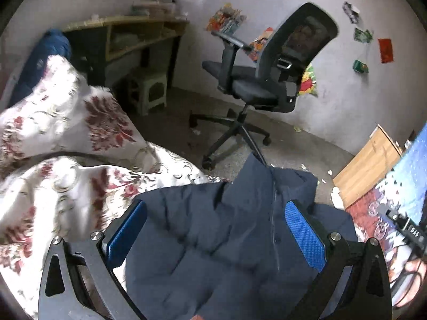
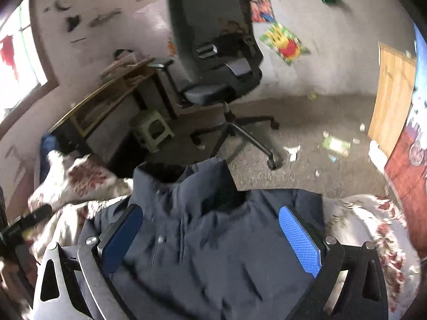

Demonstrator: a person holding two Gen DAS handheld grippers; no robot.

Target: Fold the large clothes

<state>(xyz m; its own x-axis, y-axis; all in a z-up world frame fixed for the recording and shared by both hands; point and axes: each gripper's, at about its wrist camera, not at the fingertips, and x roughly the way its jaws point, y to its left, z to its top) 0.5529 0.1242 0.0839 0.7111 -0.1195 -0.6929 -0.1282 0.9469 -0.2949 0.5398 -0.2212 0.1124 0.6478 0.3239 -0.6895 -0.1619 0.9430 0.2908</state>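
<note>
A navy padded jacket [image 1: 213, 242] lies on a bed with a white bedspread printed with red flowers [image 1: 66, 192]. Its collar [image 1: 269, 176] points toward the bed's edge and the floor, and a zip line runs down its front. My left gripper [image 1: 216, 226] hangs open just above the jacket, its blue pads [image 1: 304, 234] spread wide on either side of the cloth. In the right wrist view the same jacket [image 2: 213, 261] fills the lower frame, collar [image 2: 184, 173] raised. My right gripper [image 2: 212, 237] is open too, with wide-set pads [image 2: 300, 240] over the chest area.
A black office chair [image 1: 269, 80] stands on the grey carpet just beyond the bed. A wooden desk [image 1: 128, 34] with a small green stool [image 1: 150, 93] sits at the back left. A wooden board [image 1: 368, 165] leans at the right. Paper scraps [image 2: 333, 146] litter the floor. A floral pillow [image 1: 53, 106] lies to the left.
</note>
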